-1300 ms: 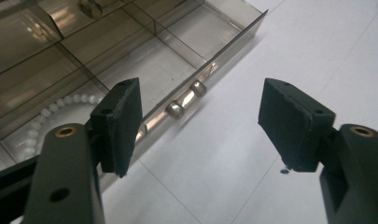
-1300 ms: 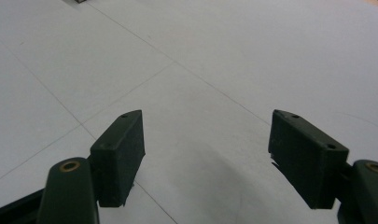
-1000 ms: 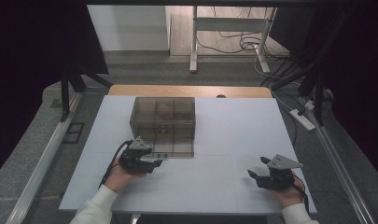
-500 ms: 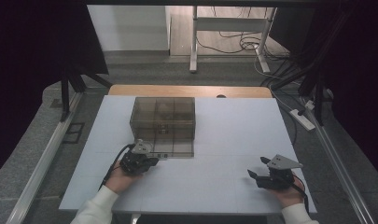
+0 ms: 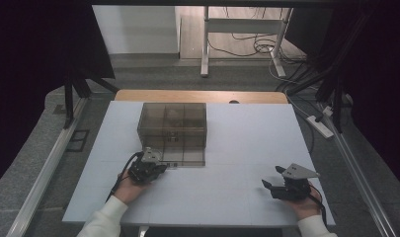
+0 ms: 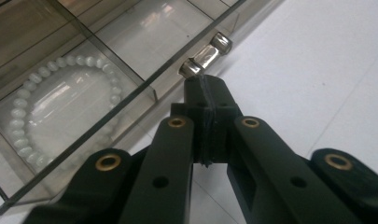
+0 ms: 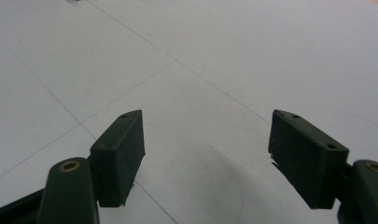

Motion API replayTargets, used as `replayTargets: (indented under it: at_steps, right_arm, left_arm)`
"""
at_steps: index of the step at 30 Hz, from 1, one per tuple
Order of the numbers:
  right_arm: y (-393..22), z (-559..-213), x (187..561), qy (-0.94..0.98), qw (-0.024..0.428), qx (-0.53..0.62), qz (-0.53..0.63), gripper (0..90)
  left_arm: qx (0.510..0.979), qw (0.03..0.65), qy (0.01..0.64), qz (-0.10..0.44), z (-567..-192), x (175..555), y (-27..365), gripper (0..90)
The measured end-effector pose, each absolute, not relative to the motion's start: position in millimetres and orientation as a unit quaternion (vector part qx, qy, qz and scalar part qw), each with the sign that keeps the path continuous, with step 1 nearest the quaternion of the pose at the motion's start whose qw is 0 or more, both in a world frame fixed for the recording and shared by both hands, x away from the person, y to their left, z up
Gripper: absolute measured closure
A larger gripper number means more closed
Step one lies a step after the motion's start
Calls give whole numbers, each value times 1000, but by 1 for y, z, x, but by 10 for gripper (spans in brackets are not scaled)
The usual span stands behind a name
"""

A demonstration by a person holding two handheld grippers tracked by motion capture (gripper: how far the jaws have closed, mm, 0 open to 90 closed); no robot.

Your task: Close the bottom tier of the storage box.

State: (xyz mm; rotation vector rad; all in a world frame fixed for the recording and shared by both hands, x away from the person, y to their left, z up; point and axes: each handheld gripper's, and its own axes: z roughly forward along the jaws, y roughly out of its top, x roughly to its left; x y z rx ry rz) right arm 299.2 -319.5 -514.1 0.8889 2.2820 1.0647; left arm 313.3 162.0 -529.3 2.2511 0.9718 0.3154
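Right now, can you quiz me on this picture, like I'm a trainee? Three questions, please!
1. True or false: the right tongs are open.
2. What lies in the drawer? A: beads. B: a spoon. C: a key.
3. Which shiny metal part are the tips of the shut left tongs at?

Key: 1 true. 2 A. 3 the handle.

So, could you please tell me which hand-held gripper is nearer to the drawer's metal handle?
Left. The left hand-held gripper is shut right at the handle; the right hand-held gripper sits open, far off across the table.
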Motion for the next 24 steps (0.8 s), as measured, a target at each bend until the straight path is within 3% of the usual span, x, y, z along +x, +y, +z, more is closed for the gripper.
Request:
replayTargets:
  at_steps: [24]
  right_arm:
    - [-320,-514,300,831,234,324,388,266]
  left_arm:
    - [853,329,385,128,-534,323,161,889]
